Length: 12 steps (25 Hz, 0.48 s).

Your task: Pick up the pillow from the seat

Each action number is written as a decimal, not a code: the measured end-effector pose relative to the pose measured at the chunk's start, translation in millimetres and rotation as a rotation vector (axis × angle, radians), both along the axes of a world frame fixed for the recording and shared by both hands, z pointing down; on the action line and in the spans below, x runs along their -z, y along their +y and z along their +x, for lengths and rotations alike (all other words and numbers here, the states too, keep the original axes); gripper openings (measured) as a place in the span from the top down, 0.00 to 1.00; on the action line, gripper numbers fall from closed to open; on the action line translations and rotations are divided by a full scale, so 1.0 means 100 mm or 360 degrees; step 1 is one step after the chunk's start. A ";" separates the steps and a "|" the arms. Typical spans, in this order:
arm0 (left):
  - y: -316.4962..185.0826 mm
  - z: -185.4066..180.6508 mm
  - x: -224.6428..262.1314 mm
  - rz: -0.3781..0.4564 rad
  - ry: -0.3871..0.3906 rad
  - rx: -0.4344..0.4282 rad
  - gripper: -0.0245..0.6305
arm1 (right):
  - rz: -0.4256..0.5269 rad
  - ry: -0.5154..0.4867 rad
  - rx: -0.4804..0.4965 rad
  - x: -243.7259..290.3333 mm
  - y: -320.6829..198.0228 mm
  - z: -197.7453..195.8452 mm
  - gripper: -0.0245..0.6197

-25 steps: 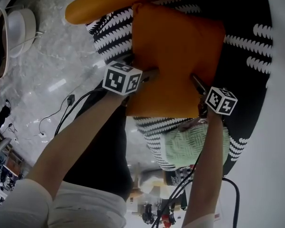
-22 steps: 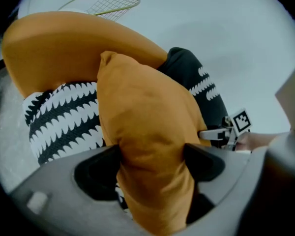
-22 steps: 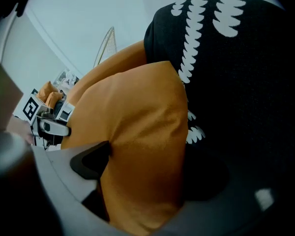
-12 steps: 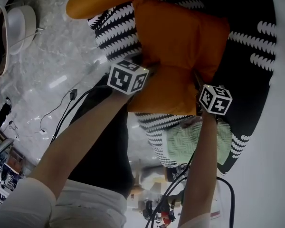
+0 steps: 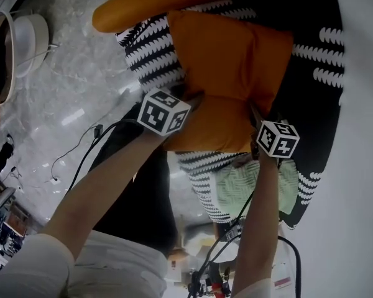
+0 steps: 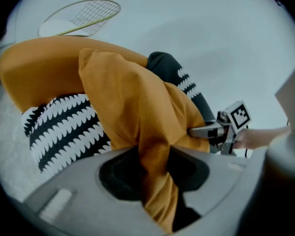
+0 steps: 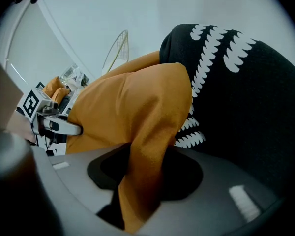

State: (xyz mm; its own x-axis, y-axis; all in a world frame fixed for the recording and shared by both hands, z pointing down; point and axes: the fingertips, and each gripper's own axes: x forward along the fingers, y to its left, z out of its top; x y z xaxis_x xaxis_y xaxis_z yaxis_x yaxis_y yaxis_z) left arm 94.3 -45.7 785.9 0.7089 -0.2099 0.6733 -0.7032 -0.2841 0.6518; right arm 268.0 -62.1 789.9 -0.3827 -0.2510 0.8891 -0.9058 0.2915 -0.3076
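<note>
The pillow is a plump square of matte burnt-orange cloth, softly creased. It sits at 12 o'clock from the middle of the head view, over the seat, whose cover is black with rows of white scalloped marks. You have it by its near edge: your left gripper at the pillow's 7 o'clock, your right gripper at its 5 o'clock. Each pair of jaws has just been closing, and each is pinched on a bunched fold of the orange fabric, which runs down through the gap as a narrow pleat.

The gripper views show that pinch plainly. The head view hides it behind the marker cubes, white blocks printed with black squares. The left gripper view alone shows a yellow-rimmed mesh frame at 11 o'clock against a pale wall. It also shows your other gripper's grey finger at 3 o'clock, against the pillow. Both gripper views show a smooth orange padded rim curving behind the seat. Whether the pillow's far edge touches the cover, no view settles.

Only the head view shows the floor, glossy grey stone with pale veins at 9 o'clock, with a thin black cable trailing across it. A pale green knitted cloth lies at 5 o'clock, beside your right forearm.
</note>
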 end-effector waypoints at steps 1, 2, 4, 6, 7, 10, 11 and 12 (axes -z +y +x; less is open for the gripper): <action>0.02 -0.02 0.06 0.0002 0.0004 -0.0006 0.75 | 0.0002 -0.0011 -0.0009 0.06 0.03 -0.02 0.69; 0.03 -0.03 0.11 0.0006 0.0005 -0.0013 0.75 | 0.0007 -0.0017 -0.0019 0.12 0.05 -0.04 0.69; 0.02 -0.09 0.22 0.0030 -0.0003 -0.0034 0.75 | 0.0029 -0.0029 -0.0046 0.23 0.07 -0.10 0.70; 0.00 -0.18 0.34 0.0070 -0.0017 -0.0058 0.75 | 0.0045 -0.0062 -0.0071 0.36 0.09 -0.19 0.70; 0.00 -0.21 0.42 0.0087 -0.0022 -0.0069 0.75 | 0.0048 -0.0081 -0.0075 0.43 0.11 -0.22 0.70; 0.01 -0.20 0.68 0.0115 -0.0023 -0.0095 0.76 | 0.0064 -0.0106 -0.0072 0.70 0.13 -0.21 0.71; 0.00 -0.19 0.78 0.0123 -0.0026 -0.0100 0.76 | 0.0074 -0.0106 -0.0076 0.79 0.13 -0.21 0.71; 0.00 -0.20 0.87 0.0128 -0.0031 -0.0104 0.76 | 0.0082 -0.0106 -0.0082 0.87 0.13 -0.21 0.71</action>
State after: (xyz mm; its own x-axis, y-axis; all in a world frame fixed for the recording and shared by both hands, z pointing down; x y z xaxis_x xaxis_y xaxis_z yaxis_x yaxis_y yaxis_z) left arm 74.5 -45.5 699.2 0.7099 -0.2177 0.6699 -0.6937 -0.3806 0.6115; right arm 246.5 -49.5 702.5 -0.4259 -0.3170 0.8474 -0.8981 0.2618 -0.3534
